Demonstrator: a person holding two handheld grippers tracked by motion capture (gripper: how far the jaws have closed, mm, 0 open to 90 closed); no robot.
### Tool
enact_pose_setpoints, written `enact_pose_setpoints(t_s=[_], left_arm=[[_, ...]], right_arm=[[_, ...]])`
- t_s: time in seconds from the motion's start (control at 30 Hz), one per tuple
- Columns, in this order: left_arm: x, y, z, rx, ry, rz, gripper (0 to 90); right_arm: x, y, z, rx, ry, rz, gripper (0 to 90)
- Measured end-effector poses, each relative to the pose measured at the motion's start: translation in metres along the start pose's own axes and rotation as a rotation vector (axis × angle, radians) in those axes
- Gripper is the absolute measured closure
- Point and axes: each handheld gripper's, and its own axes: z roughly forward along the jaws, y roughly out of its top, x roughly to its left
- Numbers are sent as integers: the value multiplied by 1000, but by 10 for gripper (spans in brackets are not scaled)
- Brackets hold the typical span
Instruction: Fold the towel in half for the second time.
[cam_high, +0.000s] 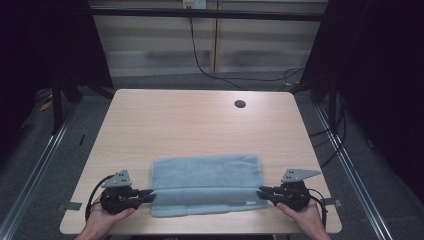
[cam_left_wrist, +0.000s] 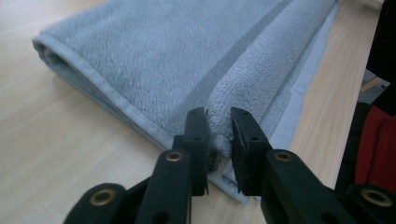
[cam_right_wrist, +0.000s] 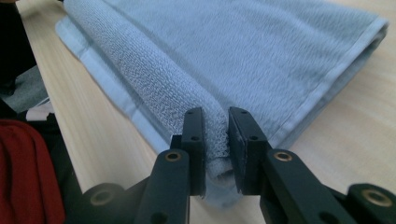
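A: Step? Both ends of the rolled near edge are being pinched — left gripper (cam_high: 150, 194) at 7 o'clock, right gripper (cam_high: 261, 192) at 5.

B: Judging next: rolling evenly toward 12. Count: one towel (cam_high: 206, 177), lying near-centre on one tabletop (cam_high: 190, 120); two grippers.

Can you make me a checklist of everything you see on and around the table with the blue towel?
Surface: wooden table, round hole near the far edge.
Job's things: light blue towel, folded, near edge rolled into a ridge.
Clutter: nothing seen.
Grippers: left gripper and right gripper each shut on one end of the ridge.
Cables: black cable on the floor behind the table.
Surroundings: grey floor, dark curtains.
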Motion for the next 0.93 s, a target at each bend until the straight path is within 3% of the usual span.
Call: enact_pose_setpoints(t_s=[0.07, 0.17, 0.33, 0.43, 0.53, 0.6, 0.7, 0.77, 0.83, 0.9, 0.93], left_arm=[[-2, 1, -2, -24, -27, -2, 659], [-5, 7, -3, -41, -28, 18, 581], [3, 22, 0, -60, 30, 8, 422], [17, 34, -2, -105, 63, -32, 363], [32, 43, -6, -161, 110, -62, 343], [43, 45, -10, -195, 128, -107, 321], [54, 40, -16, -228, 178, -142, 297], [63, 31, -19, -240, 204, -167, 285], [68, 22, -18, -233, 239, -195, 267], [66, 17, -18, -224, 228, -199, 235], [64, 16, -19, -219, 224, -177, 218]], right_arm=[[1, -2, -1, 1, -1, 1, 727], [3, 1, -8, -41, 11, 12, 648], [-3, 12, -6, -70, -18, 25, 530], [-9, 19, -1, -91, -71, 41, 440], [-14, 31, 0, -127, -99, 40, 402], [-18, 40, -1, -165, -110, 47, 389], [-26, 47, -2, -222, -144, 63, 359], [-32, 45, -2, -215, -170, 71, 347], [-37, 37, -4, -220, -180, 110, 340], [-38, 29, -7, -236, -204, 136, 323], [-38, 26, -8, -243, -205, 137, 324]])
